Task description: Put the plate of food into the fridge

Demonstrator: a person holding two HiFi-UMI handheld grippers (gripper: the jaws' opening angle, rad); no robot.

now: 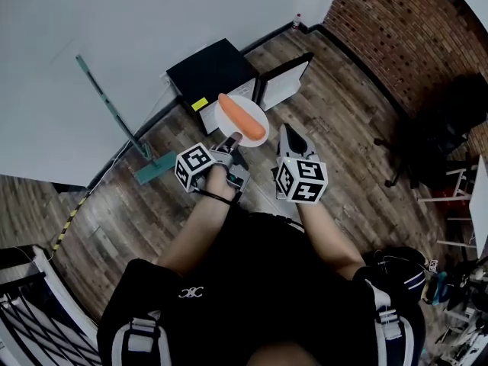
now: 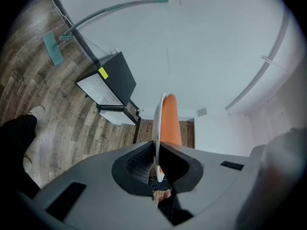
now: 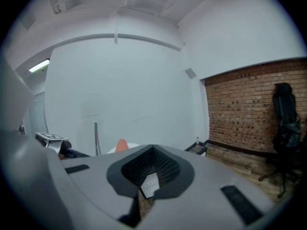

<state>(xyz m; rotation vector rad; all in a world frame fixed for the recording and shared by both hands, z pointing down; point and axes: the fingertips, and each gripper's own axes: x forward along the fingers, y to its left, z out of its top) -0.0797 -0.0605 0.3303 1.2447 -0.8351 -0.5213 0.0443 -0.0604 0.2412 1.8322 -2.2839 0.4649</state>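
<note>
A white plate (image 1: 248, 113) carrying a long orange carrot (image 1: 242, 117) is held above the wooden floor. My left gripper (image 1: 231, 140) is shut on its near rim. In the left gripper view the plate (image 2: 157, 128) stands edge-on between the jaws, with the carrot (image 2: 170, 121) on its right side. Just beyond the plate a small black fridge (image 1: 212, 70) sits on the floor against the white wall, its door (image 1: 284, 82) swung open to the right. Beside the plate, my right gripper (image 1: 288, 133) is shut and holds nothing. The plate (image 3: 133, 147) and carrot (image 3: 122, 145) peek over its jaws.
A teal long-handled mop (image 1: 114, 117) leans on the wall left of the fridge. A brick wall (image 1: 396, 29) runs along the right, with a black office chair (image 1: 446, 124) in front of it. A small bottle (image 1: 297, 20) stands in the far corner.
</note>
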